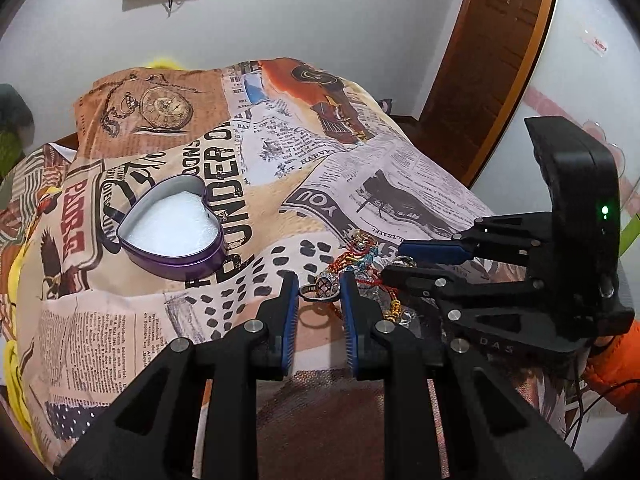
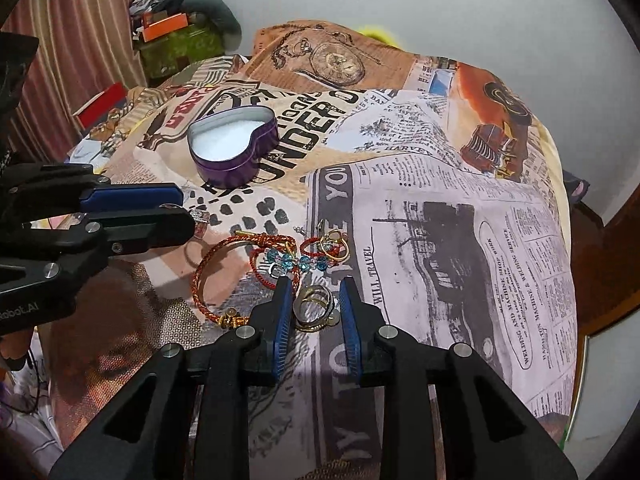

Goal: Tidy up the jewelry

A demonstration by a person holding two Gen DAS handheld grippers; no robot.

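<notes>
A purple heart-shaped tin (image 1: 172, 236) with white padding stands open on the printed cloth; it also shows in the right wrist view (image 2: 234, 148). My left gripper (image 1: 319, 292) is open, its fingers either side of a silver ring (image 1: 322, 289) with a round ornate top. My right gripper (image 2: 314, 300) is open around a cluster of silver and gold rings (image 2: 316, 308). A red-gold braided bracelet (image 2: 208, 276) and a blue-bead bracelet (image 2: 298, 262) lie just beyond. The right gripper shows in the left wrist view (image 1: 404, 260), beside the jewelry pile (image 1: 356, 258).
A newspaper-print cloth (image 2: 440, 208) covers the rounded surface. A wooden door (image 1: 492, 60) stands at the back right. Boxes and clutter (image 2: 176, 36) sit at the far left by a curtain. The left gripper's fingers (image 2: 132, 196) reach in from the left.
</notes>
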